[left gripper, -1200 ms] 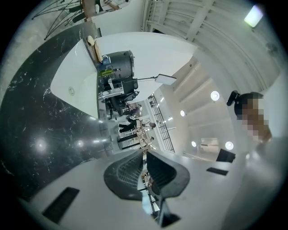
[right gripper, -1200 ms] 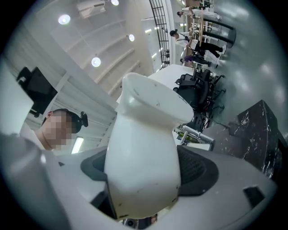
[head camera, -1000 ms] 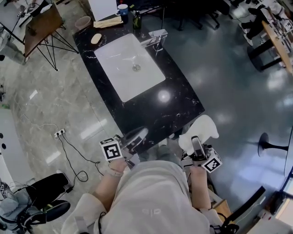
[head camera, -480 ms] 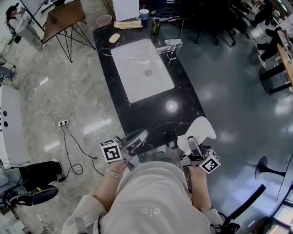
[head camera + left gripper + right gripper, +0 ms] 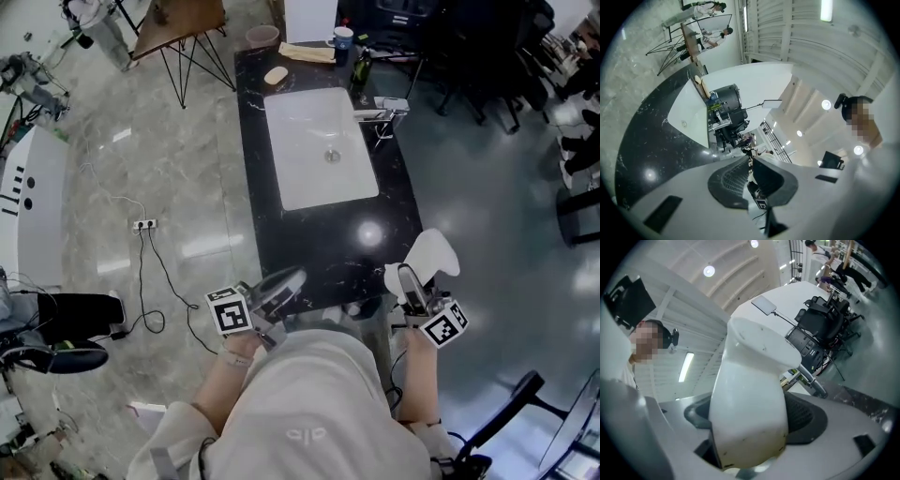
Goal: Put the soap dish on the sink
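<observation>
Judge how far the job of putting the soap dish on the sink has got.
Done: the right gripper has the white soap dish clamped in its jaws. In hand: it hangs at the near end of the black counter, not yet down. Left: set it down by the sink and release.

Head view: even indoor light, rather dim, cool cast. One round glare spot on the black countertop; pale streaked reflections on the glossy floor. White sink basin near washed out. Straight lines bow toward the edges.

Both gripper views: heavy fisheye, black corners. Ceiling lamp blooms in the left gripper view; strip light in the right. Soap dish close to the lens, soft-focus, bright, shadow beneath.
</observation>
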